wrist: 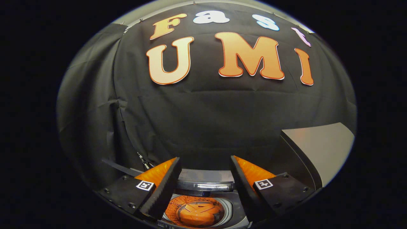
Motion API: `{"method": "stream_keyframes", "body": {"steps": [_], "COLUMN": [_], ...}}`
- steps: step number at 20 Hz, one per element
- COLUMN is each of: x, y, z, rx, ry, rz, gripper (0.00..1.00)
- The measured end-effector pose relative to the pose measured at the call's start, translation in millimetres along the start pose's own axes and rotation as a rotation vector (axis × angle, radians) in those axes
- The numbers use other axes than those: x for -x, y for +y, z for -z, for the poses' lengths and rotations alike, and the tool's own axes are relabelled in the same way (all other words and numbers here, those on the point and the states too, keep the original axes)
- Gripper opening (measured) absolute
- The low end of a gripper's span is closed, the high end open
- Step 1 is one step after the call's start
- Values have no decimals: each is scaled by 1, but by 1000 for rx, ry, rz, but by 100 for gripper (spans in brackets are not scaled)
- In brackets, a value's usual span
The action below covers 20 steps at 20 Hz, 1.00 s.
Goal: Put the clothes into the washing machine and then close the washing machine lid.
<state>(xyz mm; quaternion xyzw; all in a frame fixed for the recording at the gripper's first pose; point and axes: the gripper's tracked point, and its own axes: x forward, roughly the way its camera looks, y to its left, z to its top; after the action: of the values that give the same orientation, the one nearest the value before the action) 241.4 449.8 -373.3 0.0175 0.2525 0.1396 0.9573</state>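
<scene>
Black cloth wall (206, 121) fills the background beyond the fingers; grey panel (321, 146) stands to the right, apart from the gripper; washing machine (233, 211) sits below, lid raised at its rear, drum (197, 212) exposed between the fingers; gripper (206, 162) spread wide, holding nothing; clothes not discernible

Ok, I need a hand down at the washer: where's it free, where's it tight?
Free: the gap between the open gripper fingers, above the washing machine tub. Crowded: the tub's bottom holds something orange, and a grey panel rises right of the fingers.
</scene>
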Motion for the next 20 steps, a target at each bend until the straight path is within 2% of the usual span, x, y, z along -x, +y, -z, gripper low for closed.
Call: {"method": "stream_keyframes", "body": {"steps": [6,8,9,12,15,20], "x": [29,37,41,44,46,44], "y": [3,-9,-5,-17,-19,-14], "z": [47,103,128,180,191,175], "rx": [1,13,-14,-66,-93,-46], "ry": [20,164,202,268,292,261], "rz": [-12,20,2,44,67,57], "gripper": [99,98,99,99,99,99]}}
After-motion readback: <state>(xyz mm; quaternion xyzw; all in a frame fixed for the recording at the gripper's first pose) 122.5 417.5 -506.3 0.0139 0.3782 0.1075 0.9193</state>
